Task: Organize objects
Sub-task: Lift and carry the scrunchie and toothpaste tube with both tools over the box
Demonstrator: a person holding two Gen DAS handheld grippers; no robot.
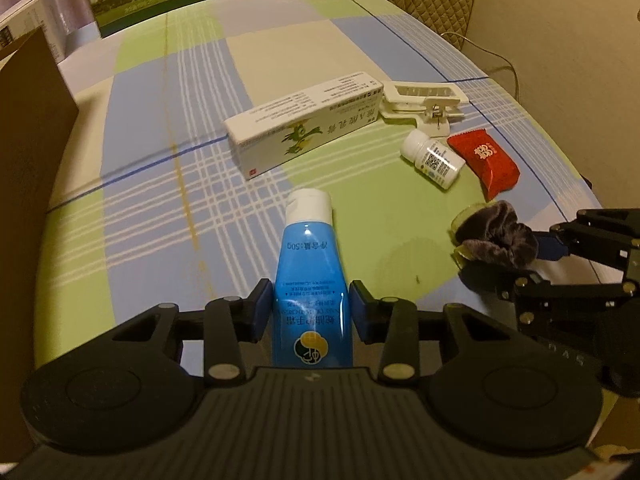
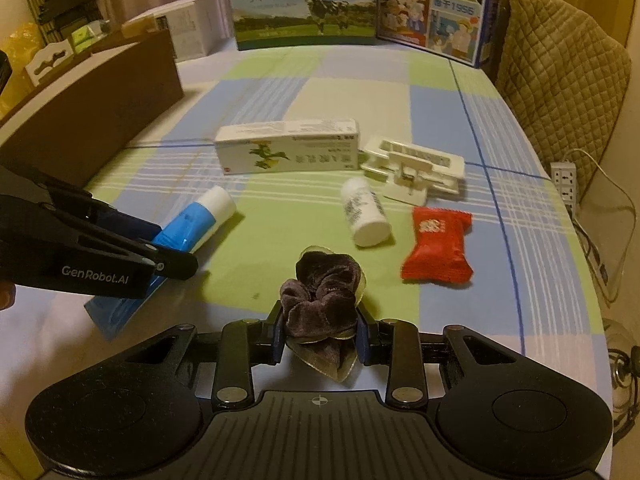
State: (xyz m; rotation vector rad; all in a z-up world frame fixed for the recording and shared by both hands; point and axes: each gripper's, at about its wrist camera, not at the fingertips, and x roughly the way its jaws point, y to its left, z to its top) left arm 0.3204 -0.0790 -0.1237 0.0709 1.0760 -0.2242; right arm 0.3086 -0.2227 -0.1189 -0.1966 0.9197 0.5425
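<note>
My left gripper (image 1: 310,308) is shut on a blue hand-cream tube (image 1: 310,276) with a white cap, held low over the checked cloth; the tube also shows in the right wrist view (image 2: 192,224). My right gripper (image 2: 320,332) is shut on a dark velvet scrunchie (image 2: 320,300), which also shows in the left wrist view (image 1: 496,236). On the cloth lie a white medicine box (image 1: 304,124) (image 2: 288,152), a white clip (image 1: 424,104) (image 2: 416,172), a small white bottle (image 1: 434,158) (image 2: 366,212) and a red snack packet (image 1: 484,164) (image 2: 436,244).
A brown open box (image 2: 92,120) stands at the left, also in the left wrist view (image 1: 32,128). Milk cartons (image 2: 304,4) stand at the back of the table. A quilted chair back (image 2: 560,92) and a power strip (image 2: 564,180) are at the right.
</note>
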